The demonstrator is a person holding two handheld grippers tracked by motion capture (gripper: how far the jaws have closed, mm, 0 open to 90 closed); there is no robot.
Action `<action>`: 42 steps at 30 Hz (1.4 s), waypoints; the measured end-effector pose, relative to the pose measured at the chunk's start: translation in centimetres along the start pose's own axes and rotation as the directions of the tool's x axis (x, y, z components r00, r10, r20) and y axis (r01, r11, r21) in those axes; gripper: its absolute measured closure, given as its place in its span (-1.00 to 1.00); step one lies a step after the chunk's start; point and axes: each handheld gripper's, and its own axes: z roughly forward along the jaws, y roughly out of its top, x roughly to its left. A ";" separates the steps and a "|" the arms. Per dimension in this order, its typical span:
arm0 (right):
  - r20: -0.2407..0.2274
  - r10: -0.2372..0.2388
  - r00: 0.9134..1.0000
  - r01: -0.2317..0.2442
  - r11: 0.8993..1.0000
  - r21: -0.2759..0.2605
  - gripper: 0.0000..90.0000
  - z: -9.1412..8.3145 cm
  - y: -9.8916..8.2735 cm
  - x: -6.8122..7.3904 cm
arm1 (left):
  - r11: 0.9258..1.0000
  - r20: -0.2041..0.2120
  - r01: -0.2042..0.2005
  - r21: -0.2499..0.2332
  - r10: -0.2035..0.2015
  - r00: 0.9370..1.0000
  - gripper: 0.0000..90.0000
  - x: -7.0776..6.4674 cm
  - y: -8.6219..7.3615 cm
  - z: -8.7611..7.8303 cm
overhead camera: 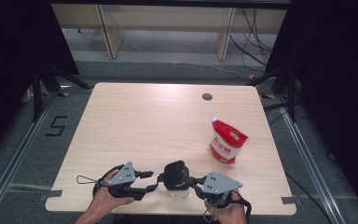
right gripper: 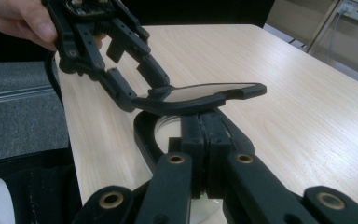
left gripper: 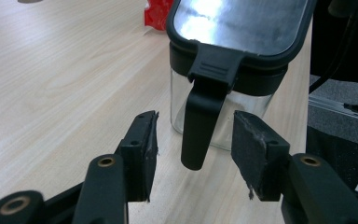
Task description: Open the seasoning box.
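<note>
A clear container [overhead camera: 176, 181] with a black lid [left gripper: 242, 23] stands near the table's front edge, between my two grippers. A black latch tab [left gripper: 203, 121] hangs down from the lid's side. My left gripper [overhead camera: 154, 181] is open, with that tab in the gap between its jaws [left gripper: 193, 144] and touching neither pad. From the opposite side my right gripper [overhead camera: 195, 181] is shut, its pads [right gripper: 200, 135] pressed together just under the lid's edge [right gripper: 200, 93]. I see nothing between them. The left gripper [right gripper: 144, 86] also appears beyond the lid.
A red and white pouch [overhead camera: 227, 142] stands at the right of the table, behind the container, and peeks in beside the lid [left gripper: 157, 14]. A round cable hole [overhead camera: 207, 96] sits near the far edge. The table's front edge [overhead camera: 168, 212] runs close below both hands.
</note>
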 end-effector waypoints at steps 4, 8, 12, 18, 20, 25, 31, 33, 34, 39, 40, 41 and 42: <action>-0.004 -0.022 1.000 0.022 1.000 -0.002 1.00 0.2 0.2 0.1 | 1.000 -0.004 -0.003 0.013 0.004 1.000 0.11 0.3 -0.3 0.3; -0.011 -0.029 1.000 0.029 1.000 0.009 1.00 0.3 0.6 0.2 | 1.000 0.005 -0.002 0.019 0.002 1.000 0.12 0.3 -0.6 0.9; -0.012 -0.028 1.000 0.028 1.000 0.007 1.00 0.4 0.8 0.3 | 1.000 -0.006 -0.004 0.002 0.004 1.000 0.17 0.2 -0.6 1.1; -0.007 -0.041 0.999 0.041 0.999 0.000 1.00 0.5 1.1 0.4 | 1.000 -0.003 -0.031 0.001 0.031 1.000 0.23 0.4 -0.7 1.4; -0.014 -0.037 0.999 0.037 0.999 0.005 0.99 0.5 1.2 0.5 | 0.999 0.014 -0.034 0.004 0.034 0.999 0.28 0.4 -0.7 1.5; -0.017 -0.048 0.999 0.048 0.999 0.001 0.99 0.7 1.4 0.4 | 0.998 0.022 -0.058 0.032 0.058 0.998 0.36 0.3 -1.0 1.8; -0.012 -0.063 0.998 0.063 0.998 -0.008 0.99 0.8 1.7 0.4 | 0.997 0.034 -0.067 0.037 0.066 0.997 0.57 0.1 -1.1 2.1; -0.023 -0.040 0.999 0.040 0.999 -0.001 0.99 0.8 1.7 0.6 | 0.996 0.033 -0.079 0.039 0.078 0.996 0.62 0.1 -1.1 2.2; -0.023 -0.046 0.999 0.046 0.999 -0.002 0.99 0.8 1.8 0.6 | 0.995 0.031 -0.088 0.043 0.086 0.996 0.63 0.1 -1.1 2.1; -0.027 -0.051 0.998 0.051 0.999 0.000 0.99 1.0 2.1 0.7 | 0.994 0.020 -0.095 0.047 0.094 0.995 0.64 -0.1 -1.1 2.1; -0.027 -0.056 0.998 0.056 0.998 -0.005 0.99 1.1 2.2 0.7 | 0.993 0.018 -0.101 0.056 0.100 0.995 0.64 -0.1 -1.1 2.1; -0.027 -0.062 0.998 0.062 0.998 -0.006 0.99 1.2 2.3 0.8 | 0.994 0.016 -0.099 0.055 0.098 0.995 0.64 -0.1 -1.1 2.1; -0.034 -0.058 0.998 0.058 0.998 -0.001 0.99 1.2 2.5 0.8 | 0.993 0.014 -0.099 0.057 0.098 0.995 0.64 -0.1 -1.0 2.1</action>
